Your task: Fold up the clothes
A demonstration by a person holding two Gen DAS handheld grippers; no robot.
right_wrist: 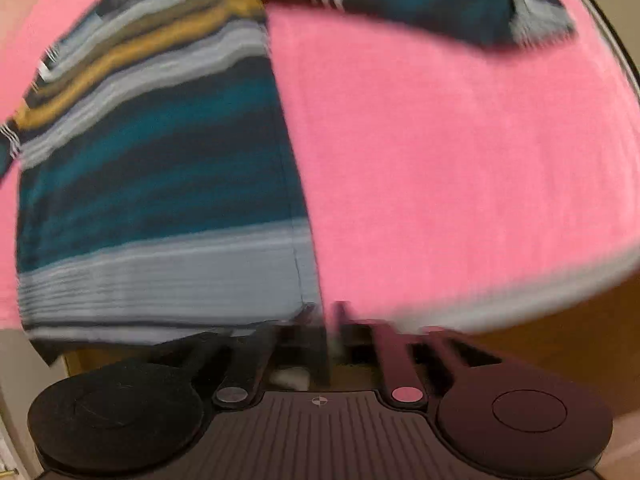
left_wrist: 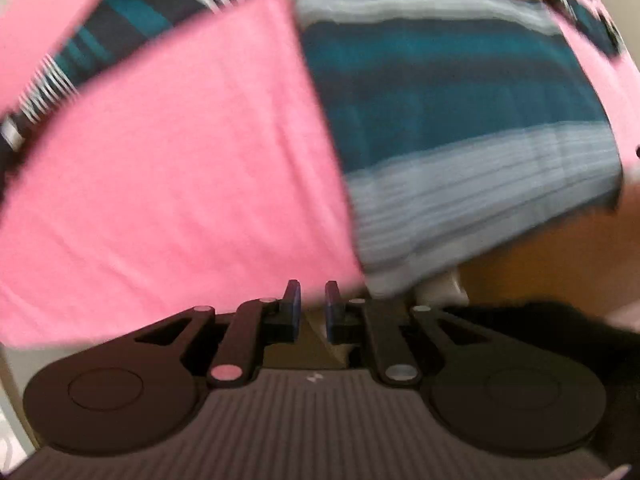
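Our left gripper (left_wrist: 313, 306) hangs just off the near hem of the striped shirt (left_wrist: 448, 120), fingers slightly parted and gripping nothing. Our right gripper (right_wrist: 326, 332) is too blurred to judge. The shirt lies flat on the pink cover (right_wrist: 460, 160).

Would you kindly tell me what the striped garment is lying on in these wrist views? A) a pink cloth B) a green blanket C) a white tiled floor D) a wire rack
A: the striped garment lies flat on a pink cloth, whose pink surface shows on both sides of it in both wrist views.
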